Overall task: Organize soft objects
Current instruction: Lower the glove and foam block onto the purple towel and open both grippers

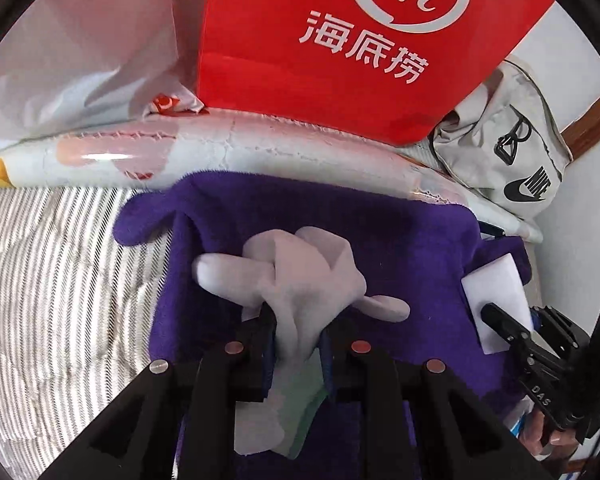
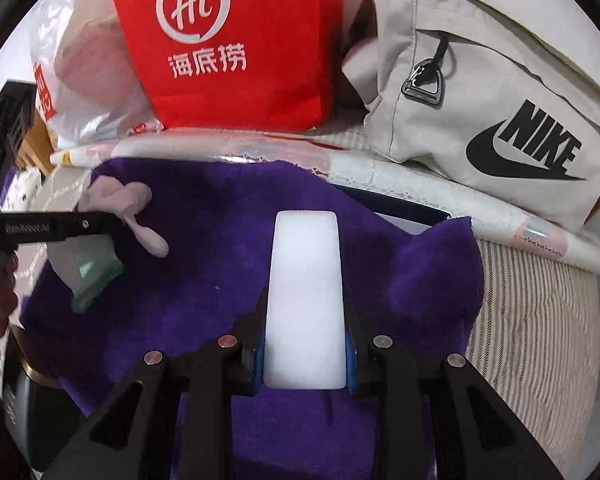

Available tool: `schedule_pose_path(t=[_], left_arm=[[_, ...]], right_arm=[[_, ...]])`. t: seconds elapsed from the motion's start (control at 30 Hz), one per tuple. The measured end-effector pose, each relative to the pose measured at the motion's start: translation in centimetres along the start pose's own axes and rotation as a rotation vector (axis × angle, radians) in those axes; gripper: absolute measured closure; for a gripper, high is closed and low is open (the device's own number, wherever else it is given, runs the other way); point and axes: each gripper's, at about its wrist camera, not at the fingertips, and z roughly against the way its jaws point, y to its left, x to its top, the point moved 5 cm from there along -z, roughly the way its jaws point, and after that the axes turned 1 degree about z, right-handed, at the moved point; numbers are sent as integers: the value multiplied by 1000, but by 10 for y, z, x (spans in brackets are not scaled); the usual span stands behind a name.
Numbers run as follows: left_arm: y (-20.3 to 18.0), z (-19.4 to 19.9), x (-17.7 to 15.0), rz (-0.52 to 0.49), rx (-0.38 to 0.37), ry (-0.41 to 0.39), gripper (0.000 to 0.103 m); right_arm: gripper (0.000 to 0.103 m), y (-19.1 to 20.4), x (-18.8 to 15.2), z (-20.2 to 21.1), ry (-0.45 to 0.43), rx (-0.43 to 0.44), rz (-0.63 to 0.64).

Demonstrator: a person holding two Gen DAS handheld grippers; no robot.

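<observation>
A purple towel (image 1: 340, 220) (image 2: 228, 248) lies spread over a striped bed cover. My left gripper (image 1: 298, 330) is shut on a pale pink rubber glove (image 1: 296, 276) with a green cuff, held just above the towel. From the right wrist view the same glove (image 2: 120, 200) hangs at the left under the left gripper (image 2: 100, 222). My right gripper (image 2: 305, 316) is shut on a white foam sponge block (image 2: 305, 272), which points up over the towel. In the left wrist view that sponge (image 1: 496, 292) and the right gripper (image 1: 496, 316) sit at the right edge.
A red paper bag (image 1: 340, 40) (image 2: 228, 40) stands behind the towel. A beige Nike bag (image 2: 492, 100) (image 1: 512, 148) lies at the right, a translucent plastic bag (image 2: 80, 80) at the left. A rolled plastic-wrapped sheet (image 1: 220, 148) runs along the towel's far edge. Striped bedding (image 1: 60, 280) spreads left.
</observation>
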Motion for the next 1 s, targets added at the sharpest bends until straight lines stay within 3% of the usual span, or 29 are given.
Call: schedule_pose_path(t=[0.17, 0.27, 0.33, 0.4, 0.43, 0.47, 0.53, 0.8, 0.9, 1.0], left_arm=[[6, 0, 2, 16, -15, 16, 78], [7, 5, 2, 12, -17, 20, 61], [5, 10, 2, -11, 0, 4, 36], [2, 15, 1, -24, -5, -22, 28], [1, 18, -1, -20, -10, -25, 24], [0, 20, -3, -15, -8, -26, 23], [0, 24, -5, -7, 32, -25, 21], [6, 69, -24, 35, 35, -65, 21], [3, 100, -41, 32, -32, -101, 21], [3, 130, -60, 43, -50, -160, 21]], right_arm=[[74, -6, 2, -7, 17, 5, -27], [71, -12, 2, -7, 13, -18, -31], [60, -13, 2, -8, 20, -4, -37], [34, -14, 1, -6, 15, 6, -39], [29, -17, 1, -2, 1, 1, -47], [21, -20, 2, 2, -12, -4, -54], [16, -23, 3, 11, -51, -24, -73], [16, -19, -7, 62, -105, -15, -78], [16, -10, -14, 92, -163, -36, -57], [16, 5, -28, 126, -228, -61, -40]])
